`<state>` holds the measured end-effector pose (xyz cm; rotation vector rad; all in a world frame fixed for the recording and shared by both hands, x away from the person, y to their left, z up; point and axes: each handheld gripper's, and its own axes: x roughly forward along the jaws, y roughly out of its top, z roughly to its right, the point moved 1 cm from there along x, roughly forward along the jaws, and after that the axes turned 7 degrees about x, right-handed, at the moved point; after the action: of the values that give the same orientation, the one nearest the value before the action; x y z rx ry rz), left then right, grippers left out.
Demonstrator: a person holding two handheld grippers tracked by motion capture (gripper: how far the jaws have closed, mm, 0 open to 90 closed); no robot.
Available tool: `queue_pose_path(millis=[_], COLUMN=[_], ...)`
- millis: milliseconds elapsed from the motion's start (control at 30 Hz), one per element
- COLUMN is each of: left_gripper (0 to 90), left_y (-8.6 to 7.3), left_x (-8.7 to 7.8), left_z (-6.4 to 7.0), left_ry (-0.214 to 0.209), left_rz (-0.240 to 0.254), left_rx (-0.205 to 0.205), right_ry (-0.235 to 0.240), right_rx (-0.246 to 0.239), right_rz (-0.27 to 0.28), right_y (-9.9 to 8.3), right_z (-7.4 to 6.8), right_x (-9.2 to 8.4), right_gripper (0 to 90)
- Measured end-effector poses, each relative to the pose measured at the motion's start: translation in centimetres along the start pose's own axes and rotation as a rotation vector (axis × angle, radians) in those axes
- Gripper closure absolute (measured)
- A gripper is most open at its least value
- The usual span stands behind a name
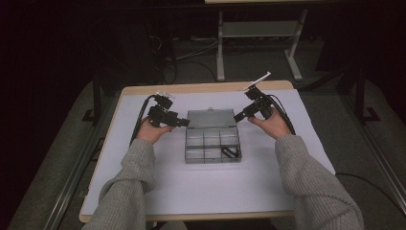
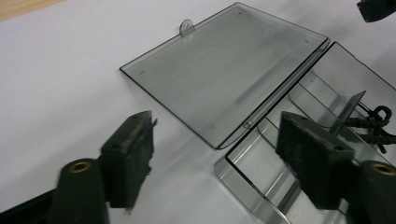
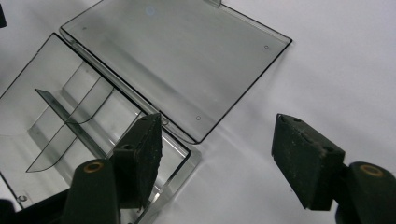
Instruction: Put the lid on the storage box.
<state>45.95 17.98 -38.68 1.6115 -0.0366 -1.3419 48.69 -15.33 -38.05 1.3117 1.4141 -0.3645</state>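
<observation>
A clear grey compartment box [image 1: 213, 143] lies open in the middle of the table, its lid [image 1: 210, 118] folded flat on the far side. A small black item [image 1: 231, 152] sits in the near right compartment. My left gripper [image 1: 186, 123] hovers at the box's far left corner, jaws open and empty. In the left gripper view my left gripper [image 2: 219, 128] straddles the hinge corner between lid [image 2: 224, 70] and base [image 2: 261, 196], and the black item [image 2: 376, 123] shows at the right. My right gripper [image 1: 237, 116] is open at the far right corner. In its own view, my right gripper [image 3: 222, 133] spans the lid's [image 3: 177, 60] corner.
The box rests on a white mat [image 1: 215, 187] covering a wooden table [image 1: 201, 88]. The white legs of another desk [image 1: 220, 48] and cables stand on the floor behind. The tip of the right gripper [image 2: 376, 9] shows beyond the lid in the left gripper view.
</observation>
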Motion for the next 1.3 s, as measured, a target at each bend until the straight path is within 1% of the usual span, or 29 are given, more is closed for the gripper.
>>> queue_pose_path(millis=[100, 133, 200, 233, 267, 300, 367, 400, 467, 500, 533, 567, 600, 633, 667, 733, 767, 800, 833, 867, 900, 933, 1033, 1100, 1133, 1200, 1233, 1300], left_gripper=[29.6, 30.5, 31.2, 31.2, 31.4, 32.0, 32.6, 34.0, 35.5, 36.8, 37.1, 37.5, 38.2, 38.9, 39.1, 40.8, 41.3, 41.4, 41.4, 41.5, 41.8, 42.0, 42.4, 43.1, 43.4, 43.5, 43.8, 44.4], left_y=[0.0, 0.1, 0.1, 0.1, 0.1, 0.1, 0.1, 0.1, 0.0, 0.0, -0.1, -0.1, -0.1, -0.1, -0.2, -0.2, -0.3, -0.3, -0.4, -0.4, -0.5, -0.5, -0.6, -0.6, -0.6, -0.7, -0.7, -0.7], left_x=[0.3, 0.4, 0.6, 0.7, 0.8, 0.9, 1.2, 1.3, 1.4, 1.5, 1.6, 1.8, 1.9, 1.9, 2.1, 2.2, 2.3, 2.5, 2.5, 2.7, 2.8, 3.0, 3.3, 3.5, 3.5, 3.6, 3.6, 3.7], left_z=[-0.1, -0.1, -0.2, -0.3, -0.3, -0.3, -0.5, -0.5, -0.7, -0.8, -0.9, -0.9, -0.9, -1.0, -1.0, -1.1, -1.2, -1.3, -1.3, -1.3, -1.4, -1.3, -1.4, -1.4, -1.5, -1.6, -1.7, -1.7], left_ry=[-0.006, -0.008, -0.001, -0.007, -0.006, 0.0, -0.006, -0.006, -0.01, -0.015, -0.013, -0.015, -0.014, -0.016, -0.012, -0.013, -0.005, -0.005, -0.011, -0.015, -0.015, -0.014, -0.022, -0.025, -0.022, -0.021, -0.023, -0.023], left_rz=[0.01, 0.016, 0.013, 0.007, 0.012, -0.003, -0.01, -0.008, -0.01, -0.015, -0.017, -0.012, -0.016, -0.02, -0.017, -0.017, -0.021, -0.015, -0.02, -0.015, -0.018, -0.021, -0.036, -0.031, -0.037, -0.041, -0.038, -0.035], left_rx=[-0.011, -0.023, -0.026, -0.026, -0.039, -0.037, -0.05, -0.059, -0.069, -0.075, -0.079, -0.093, -0.097, -0.094, -0.104, -0.115, -0.119, -0.137, -0.139, -0.149, -0.146, -0.156, -0.166, -0.178, -0.179, -0.193, -0.2, -0.207], right_ry=[-0.005, 0.005, 0.015, 0.032, 0.044, 0.037, 0.04, 0.041, 0.042, 0.048, 0.047, 0.045, 0.047, 0.036, 0.031, 0.034, 0.037, 0.035, 0.041, 0.039, 0.048, 0.051, 0.062, 0.058, 0.063, 0.062, 0.065, 0.071], right_rx=[0.019, 0.028, 0.043, 0.055, 0.06, 0.061, 0.064, 0.06, 0.076, 0.073, 0.08, 0.085, 0.087, 0.085, 0.08, 0.092, 0.094, 0.098, 0.099, 0.099, 0.102, 0.112, 0.121, 0.121, 0.131, 0.144, 0.141, 0.155], right_rz=[0.004, 0.006, 0.008, 0.005, 0.004, 0.003, 0.002, 0.005, 0.004, 0.007, 0.01, 0.009, 0.007, 0.002, 0.003, 0.006, 0.005, 0.01, 0.004, 0.008, 0.012, 0.014, 0.015, 0.012, 0.011, 0.007, 0.006, 0.004], right_y=[0.0, 0.1, 0.1, 0.1, 0.2, 0.2, 0.2, 0.3, 0.3, 0.3, 0.3, 0.4, 0.3, 0.3, 0.4, 0.3, 0.3, 0.3, 0.3, 0.3, 0.3, 0.3, 0.4, 0.4, 0.4, 0.3, 0.3, 0.3], right_z=[0.4, 0.6, 0.8, 0.9, 1.0, 1.1, 1.1, 1.2, 1.2, 1.3, 1.4, 1.4, 1.4, 1.4, 1.5, 1.6, 1.6, 1.6, 1.6, 1.6, 1.6, 1.6, 1.7, 1.7, 1.8, 1.8, 1.9, 2.1], right_x=[0.2, 0.3, 0.4, 0.5, 0.6, 0.7, 1.0, 1.1, 1.3, 1.4, 1.5, 1.6, 1.7, 1.9, 2.0, 2.2, 2.2, 2.3, 2.4, 2.5, 2.5, 2.6, 3.0, 3.4, 3.5, 3.7, 3.9, 4.0], right_gripper=[34.3, 34.9, 35.8, 36.4, 36.6, 37.1, 37.3, 37.6, 37.4, 38.0, 38.1, 38.2, 38.2, 38.1, 38.0, 38.4, 38.4, 38.5, 38.7, 39.0, 39.6, 39.8, 41.0, 42.0, 42.0, 42.0, 42.0, 42.3])
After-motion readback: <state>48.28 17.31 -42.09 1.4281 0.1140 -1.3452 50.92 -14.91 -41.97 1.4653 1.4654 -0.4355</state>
